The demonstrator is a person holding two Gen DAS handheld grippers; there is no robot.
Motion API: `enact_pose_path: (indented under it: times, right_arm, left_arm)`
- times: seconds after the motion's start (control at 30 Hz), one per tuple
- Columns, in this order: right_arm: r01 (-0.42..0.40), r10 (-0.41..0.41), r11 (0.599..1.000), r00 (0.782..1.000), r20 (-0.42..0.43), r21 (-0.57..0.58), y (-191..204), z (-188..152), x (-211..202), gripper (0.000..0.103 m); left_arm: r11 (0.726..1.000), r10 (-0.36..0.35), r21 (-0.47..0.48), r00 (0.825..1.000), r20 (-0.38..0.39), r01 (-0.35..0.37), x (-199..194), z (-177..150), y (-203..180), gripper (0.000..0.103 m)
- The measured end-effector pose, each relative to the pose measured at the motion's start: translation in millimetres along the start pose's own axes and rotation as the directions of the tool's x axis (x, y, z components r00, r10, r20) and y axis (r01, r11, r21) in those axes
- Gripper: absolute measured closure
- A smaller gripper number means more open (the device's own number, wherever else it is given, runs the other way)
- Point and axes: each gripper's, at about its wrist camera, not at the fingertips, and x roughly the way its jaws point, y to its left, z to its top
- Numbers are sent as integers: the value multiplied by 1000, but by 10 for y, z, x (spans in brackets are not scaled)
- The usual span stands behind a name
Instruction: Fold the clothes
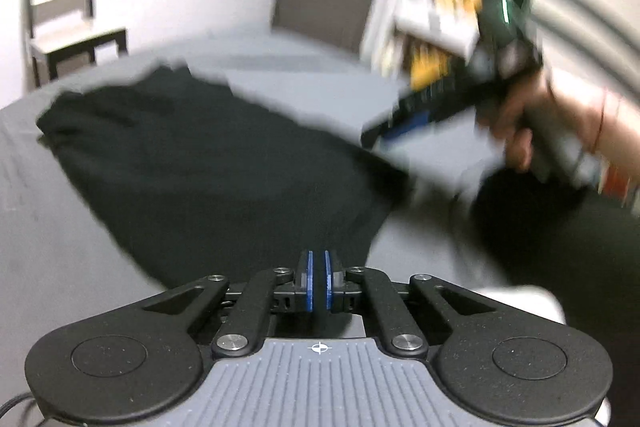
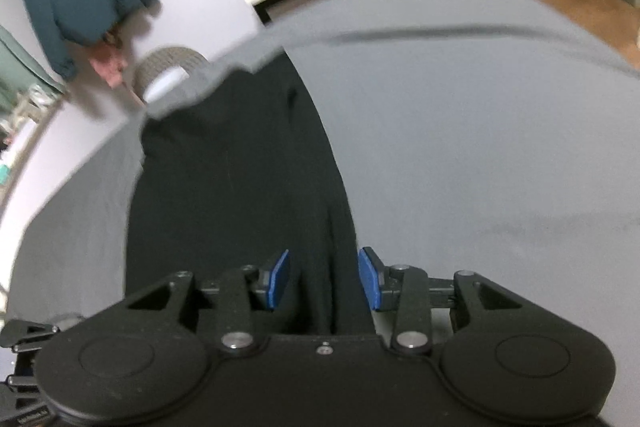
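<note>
Fabric is lying dark across the grey bed sheet (image 1: 60,247): a black garment (image 1: 208,163) is stretching from the sheet's far left part toward the near edge. The left gripper (image 1: 317,281) is pinching the garment's near edge, its blue pads (image 1: 306,281) pressed together on the cloth. Further right, a hand (image 1: 520,131) is gripping the right gripper (image 2: 324,277), blurred in the left wrist view. In the right wrist view its fingers (image 2: 279,279) are standing apart, with a fold of the garment lying between them, not clamped.
</note>
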Motion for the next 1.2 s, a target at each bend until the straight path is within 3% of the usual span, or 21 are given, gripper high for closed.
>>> enact_pose_path:
  times: [0.03,0.13,0.27,0.33,0.43,0.63,0.9,1.07,1.13,1.17,1.2]
  right_arm:
    - [-7,7,1000,1000,7,-16,11,92,3,65]
    - [-23,28,989,999,34,-149,165,473,62,65]
    - [-66,81,943,996,33,-325,332,951,338,68]
    - [-93,107,927,994,18,-364,342,1163,565,75]
    - [-137,154,907,988,10,-397,359,1457,900,76]
    - [-144,160,890,987,1,-434,537,1813,1507,76]
    - [-186,149,821,982,-112,-540,709,1851,1942,77]
    - [-134,94,692,991,-95,-710,919,1616,1998,77]
    - [-113,79,660,994,-81,-743,982,1564,1983,77]
    - [-105,73,646,994,-76,-756,1006,1542,1977,80]
    - [-105,72,637,994,-78,-763,1019,1527,1969,91]
  left_arm:
    - [999,-3,-47,1000,25,5,27,32,60,98]
    - [988,72,-136,997,2,-71,214,65,213,98]
    - [980,106,-165,994,-36,-111,354,-15,285,98]
    - [976,121,-178,991,-55,-129,421,-57,319,98]
    - [968,143,-196,986,-83,-157,522,-119,371,98]
    - [955,70,-286,996,-53,-82,537,-188,566,98]
    - [941,21,-337,999,-28,-29,541,-247,639,98]
    - [947,32,-319,999,-24,-38,555,-237,594,98]
    - [948,36,-317,999,-23,-42,557,-232,583,98]
    - [948,38,-315,999,-22,-43,558,-233,576,98]
    - [948,39,-314,999,-22,-44,560,-231,572,98]
